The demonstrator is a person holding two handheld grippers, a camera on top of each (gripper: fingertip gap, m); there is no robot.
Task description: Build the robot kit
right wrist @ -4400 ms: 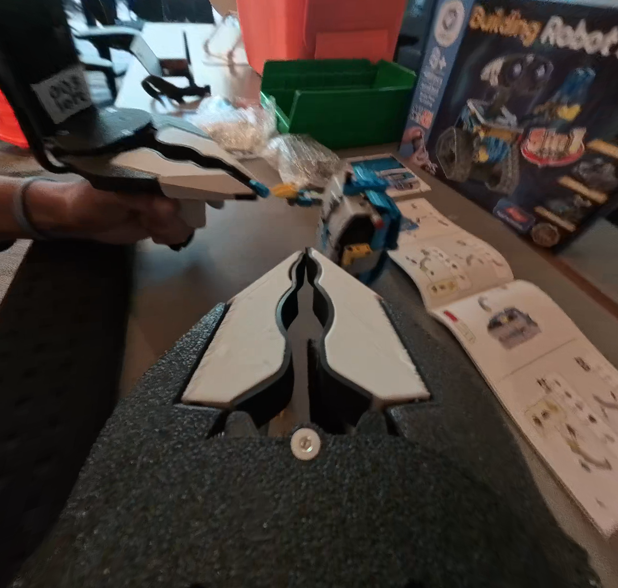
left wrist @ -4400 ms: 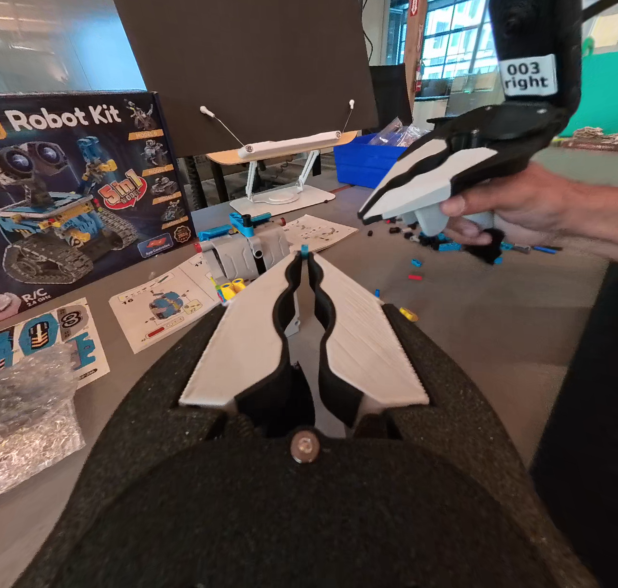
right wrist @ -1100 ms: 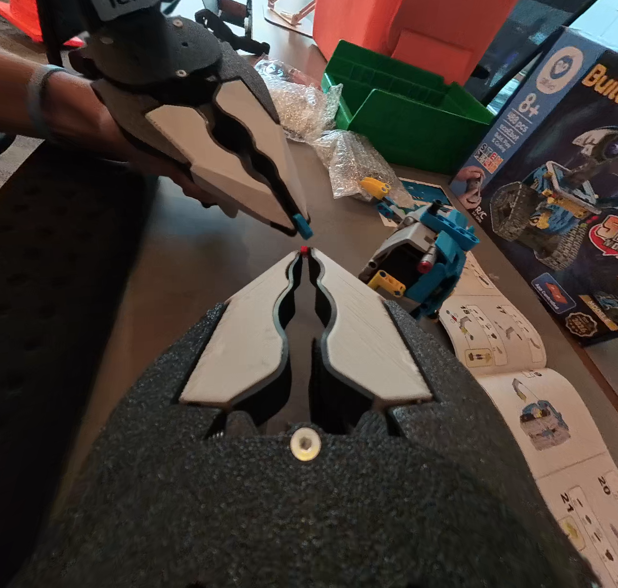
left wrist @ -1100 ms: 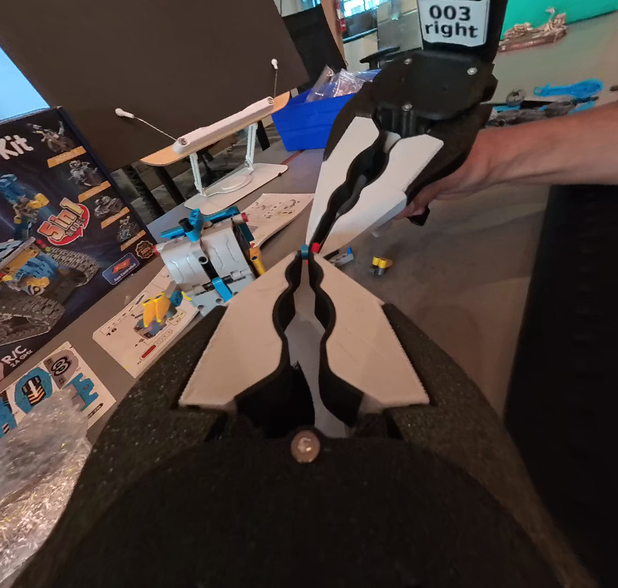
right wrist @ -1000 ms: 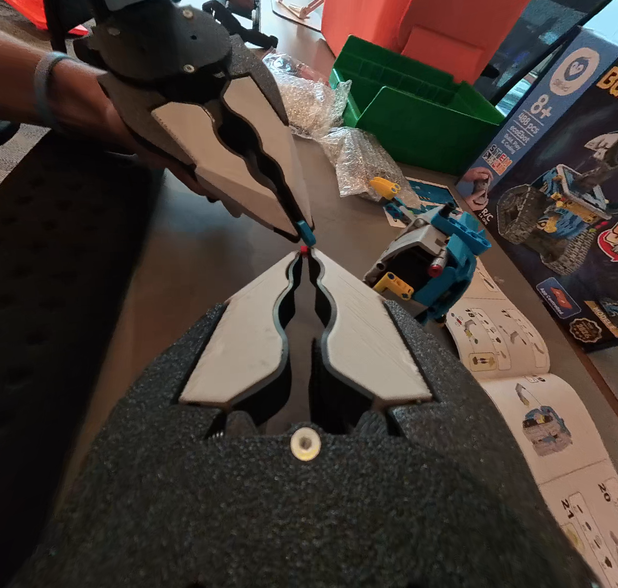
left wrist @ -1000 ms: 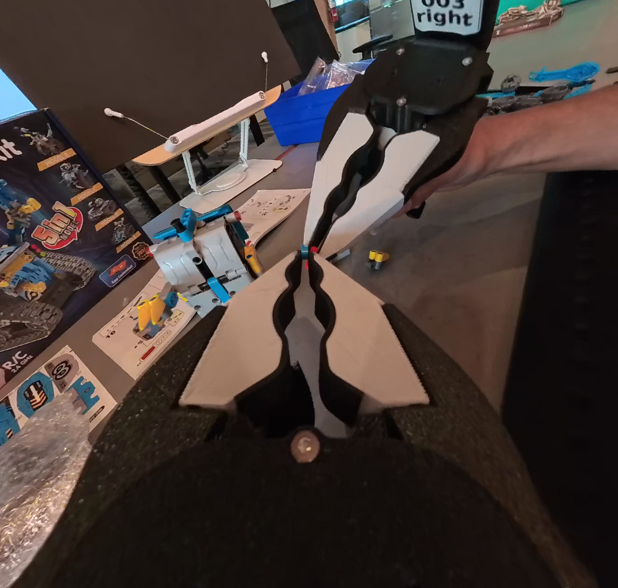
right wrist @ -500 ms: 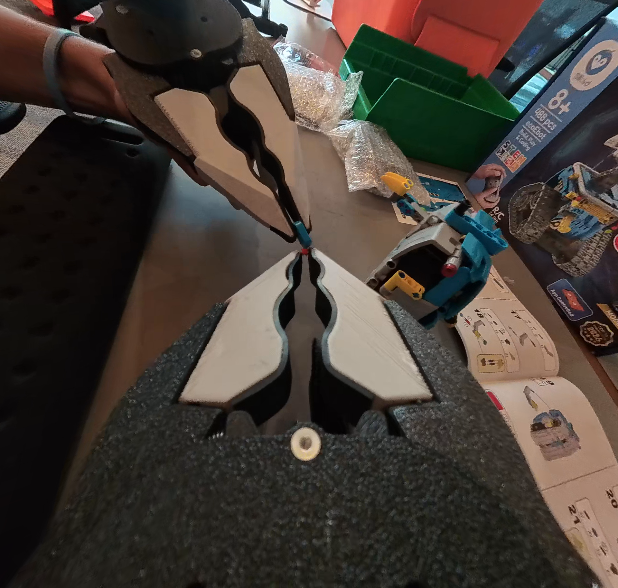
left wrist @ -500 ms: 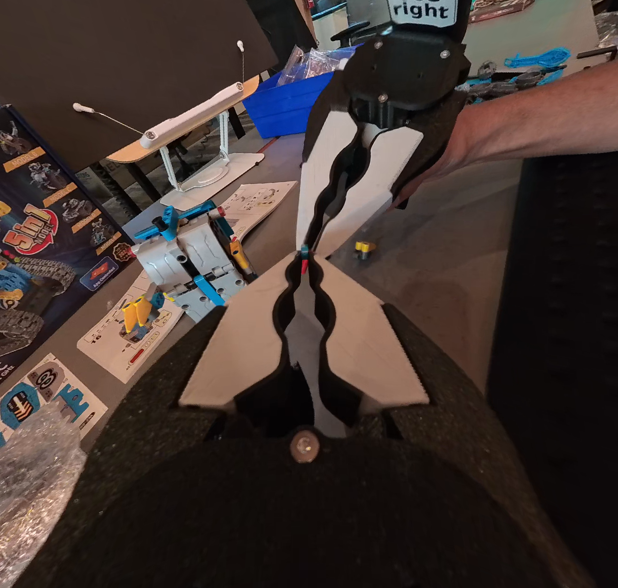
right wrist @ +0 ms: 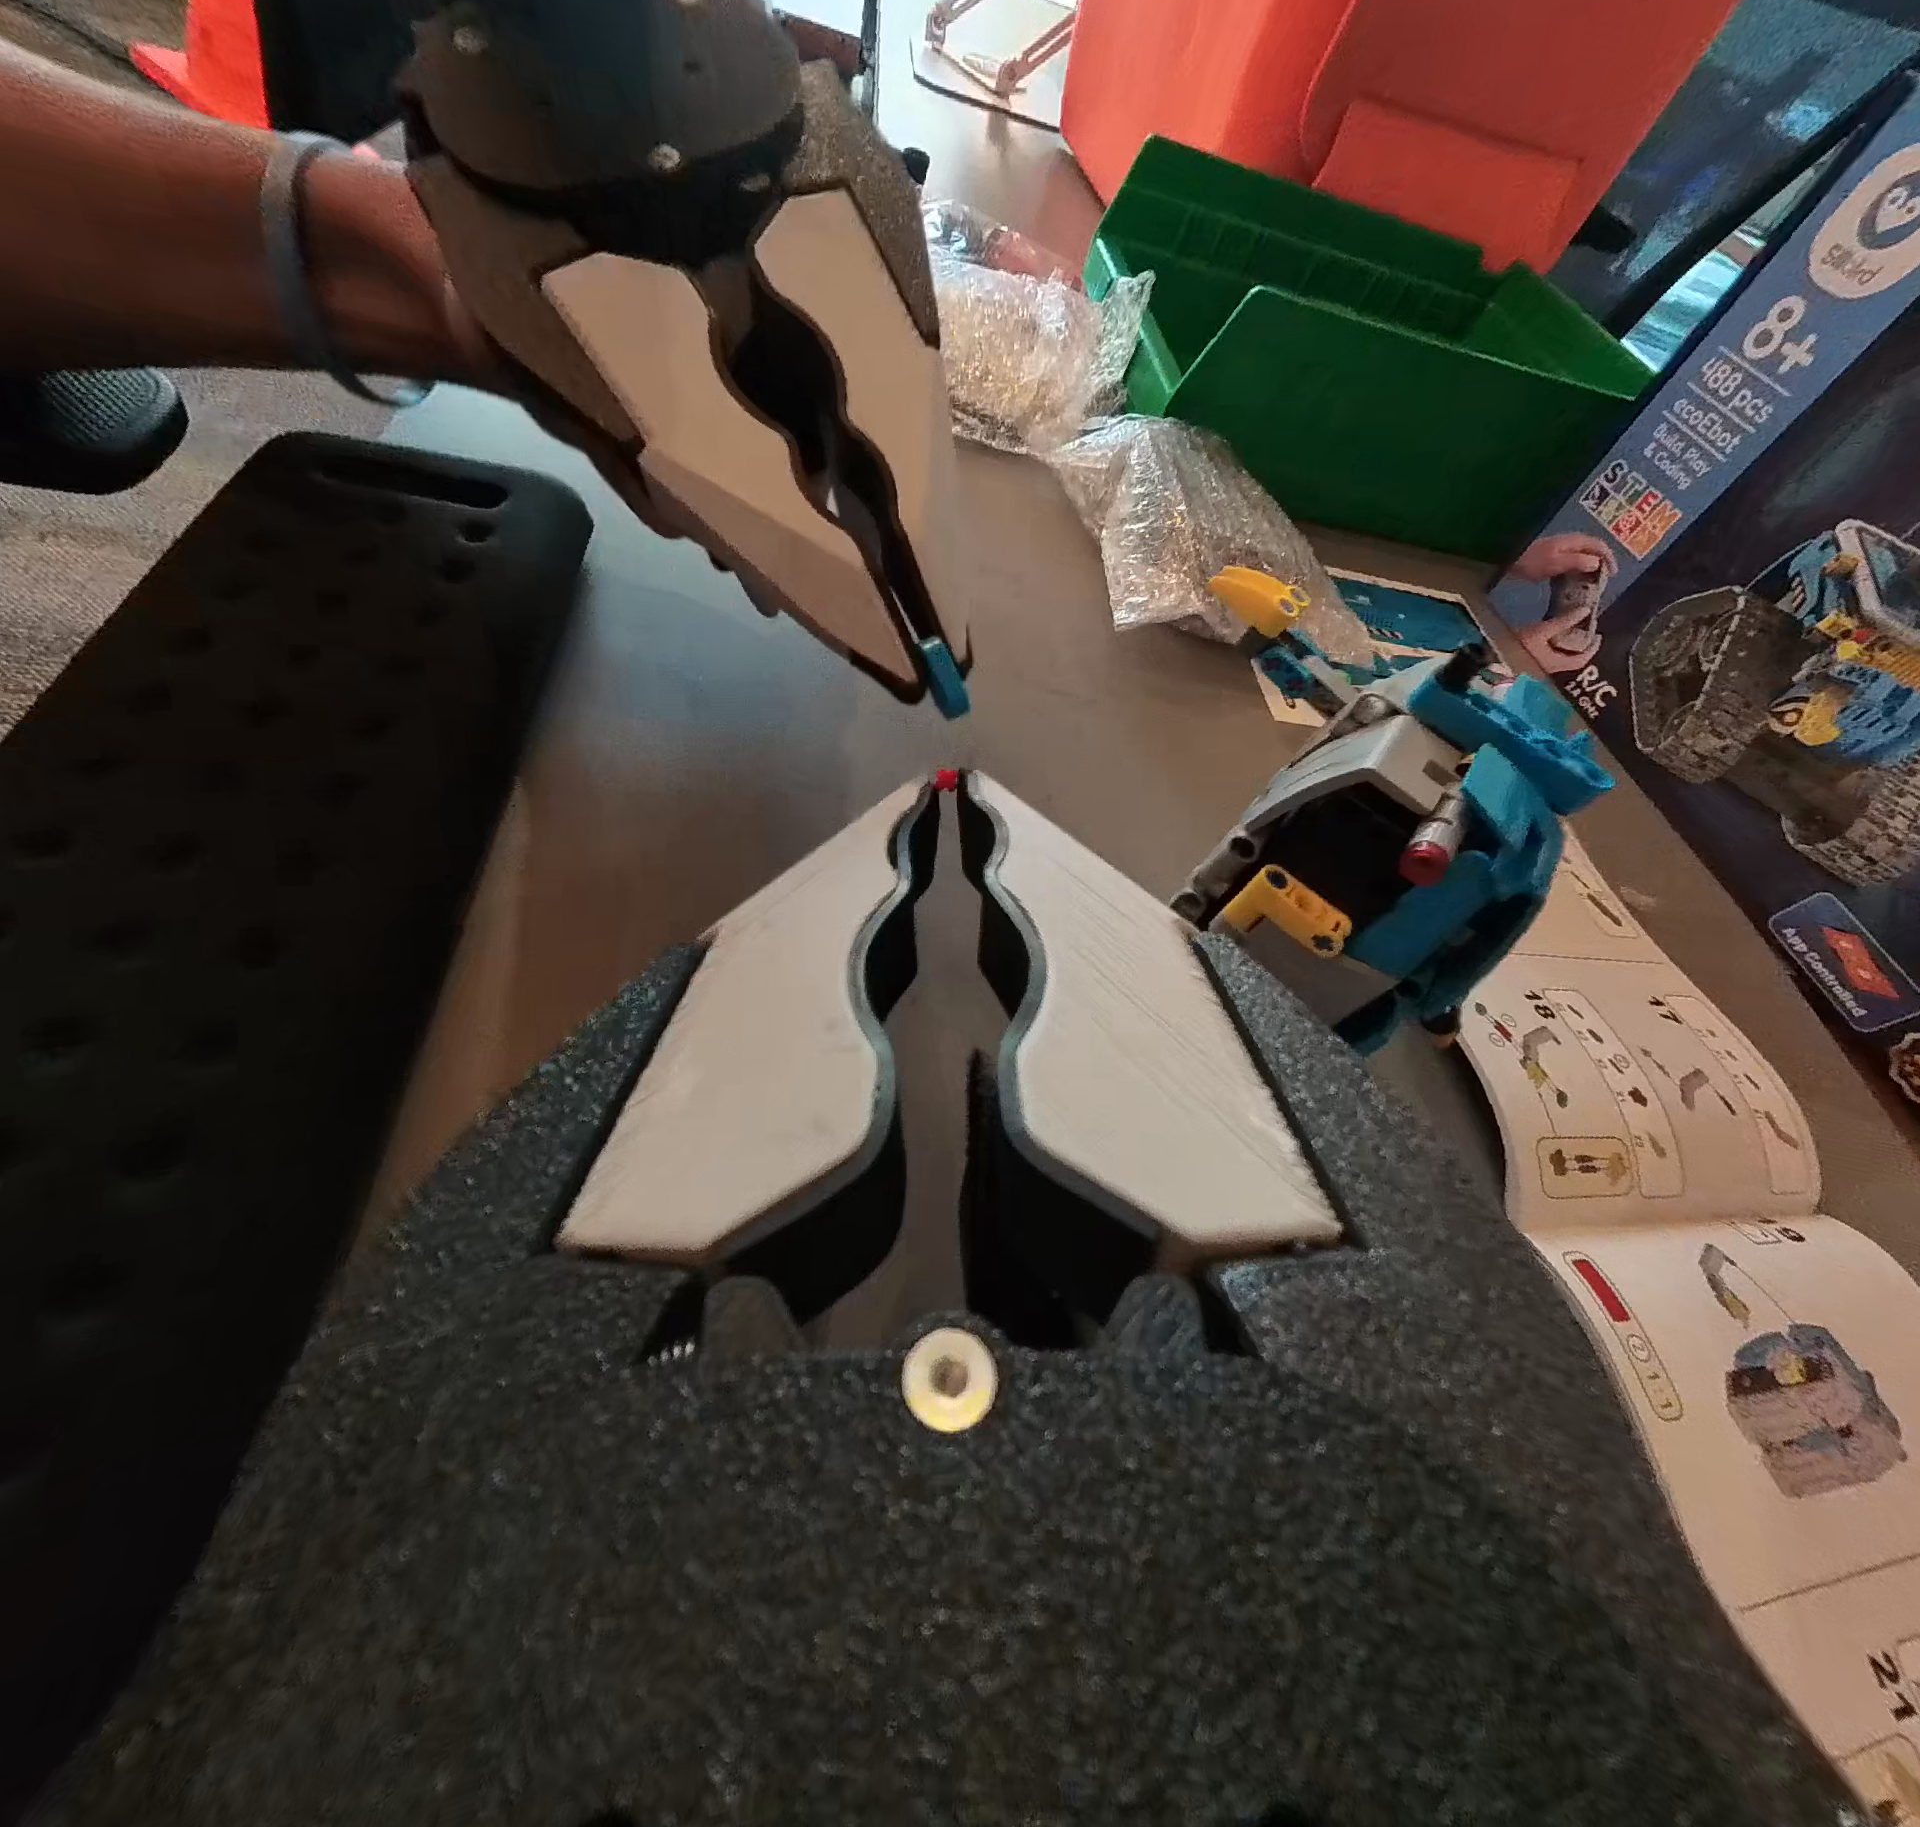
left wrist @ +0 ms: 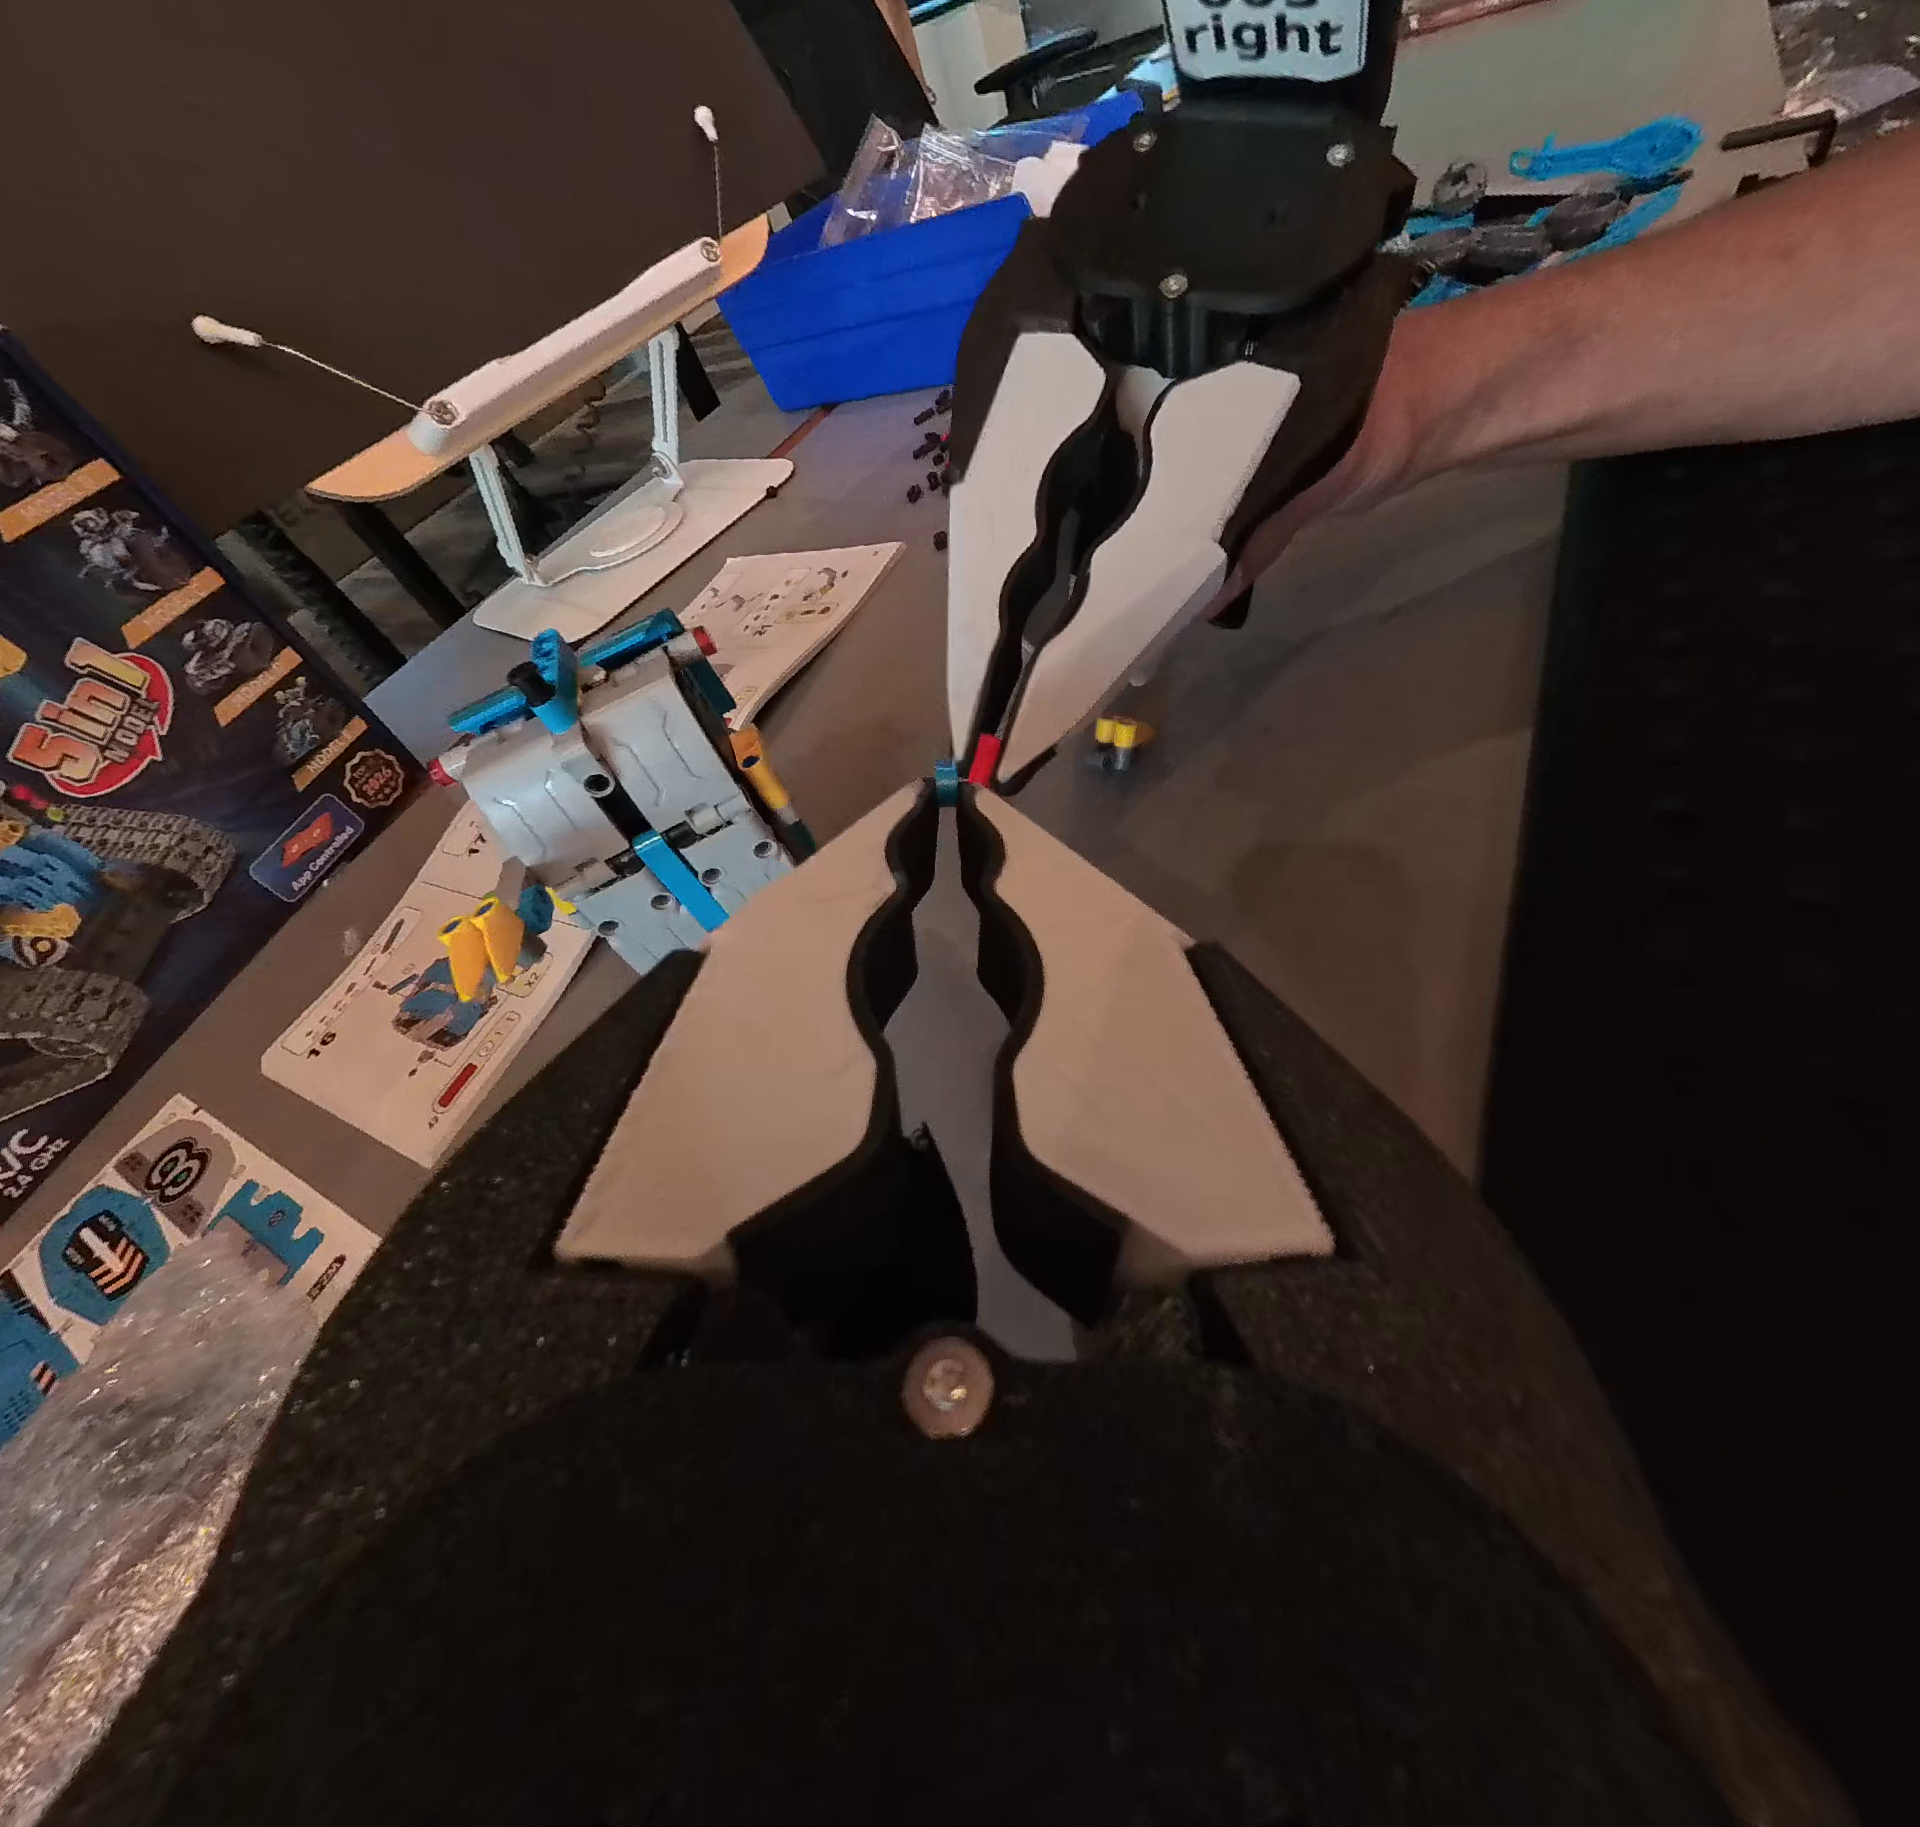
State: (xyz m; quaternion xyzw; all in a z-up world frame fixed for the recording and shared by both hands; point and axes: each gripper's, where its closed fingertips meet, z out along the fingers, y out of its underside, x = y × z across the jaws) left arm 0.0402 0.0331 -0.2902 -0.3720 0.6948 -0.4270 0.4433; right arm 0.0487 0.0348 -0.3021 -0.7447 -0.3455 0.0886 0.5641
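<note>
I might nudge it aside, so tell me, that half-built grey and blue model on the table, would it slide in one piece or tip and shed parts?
The half-built model leans over the instruction booklet, so a push would probably tip it. Its yellow connector and blue beams jut out, so they may snag or pop off. It is plastic, likely light.

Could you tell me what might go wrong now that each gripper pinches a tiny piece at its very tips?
The left gripper holds the blue piece and the right gripper the red pin only by their ends, so either could slip or twist out. Both hang over the table; a dropped piece could roll among the loose parts.
</note>
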